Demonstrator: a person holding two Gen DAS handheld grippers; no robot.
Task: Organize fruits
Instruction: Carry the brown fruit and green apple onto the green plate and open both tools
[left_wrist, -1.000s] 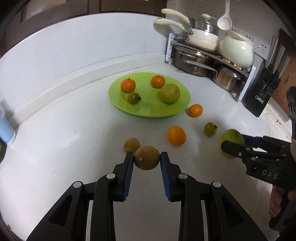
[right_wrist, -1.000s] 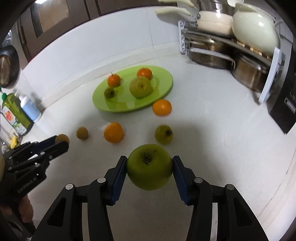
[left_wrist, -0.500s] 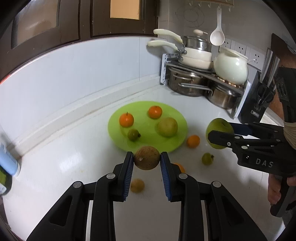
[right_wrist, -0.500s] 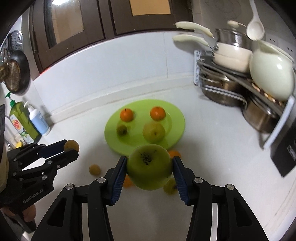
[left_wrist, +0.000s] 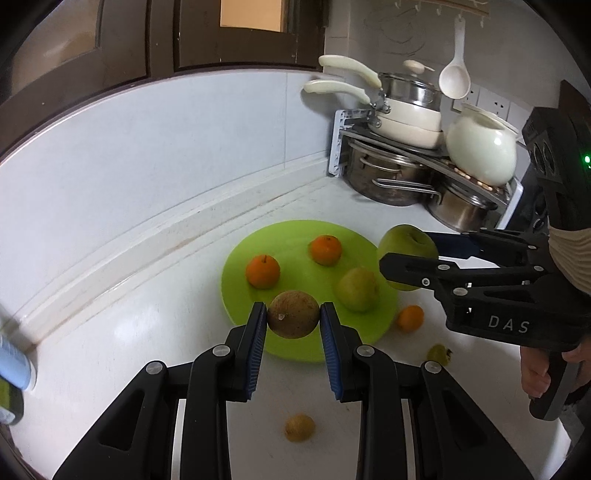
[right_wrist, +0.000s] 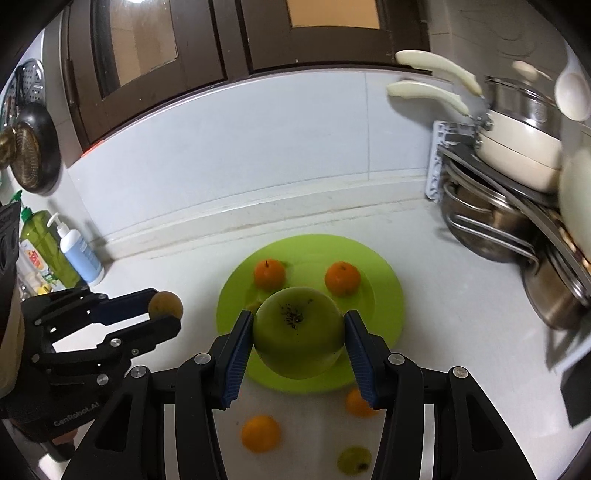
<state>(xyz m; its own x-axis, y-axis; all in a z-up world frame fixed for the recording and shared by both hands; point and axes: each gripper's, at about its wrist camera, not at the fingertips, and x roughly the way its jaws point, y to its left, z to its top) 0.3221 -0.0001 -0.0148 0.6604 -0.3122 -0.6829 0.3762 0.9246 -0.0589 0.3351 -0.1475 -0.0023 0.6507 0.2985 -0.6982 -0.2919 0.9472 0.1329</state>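
My left gripper (left_wrist: 293, 321) is shut on a brown round fruit (left_wrist: 293, 314), held in the air over the near edge of the green plate (left_wrist: 295, 236). My right gripper (right_wrist: 297, 332) is shut on a large green apple (right_wrist: 299, 332), held above the plate (right_wrist: 384, 288). The plate holds two oranges (left_wrist: 263, 271) (left_wrist: 325, 250) and a green apple (left_wrist: 357, 289). On the counter lie a small orange (left_wrist: 410, 318), a small green fruit (left_wrist: 439, 354) and a small brown fruit (left_wrist: 299, 427). An orange (right_wrist: 260, 432) lies below my right gripper.
A rack of pots and pans (left_wrist: 406, 162) with a white jar (left_wrist: 480, 151) stands at the back right. Soap bottles (right_wrist: 59, 254) stand at the left by the wall. A knife block (left_wrist: 569, 122) is at the far right.
Both grippers have risen from the counter with their fruits and moved toward the plate. The loose fruits now lie below and behind them.
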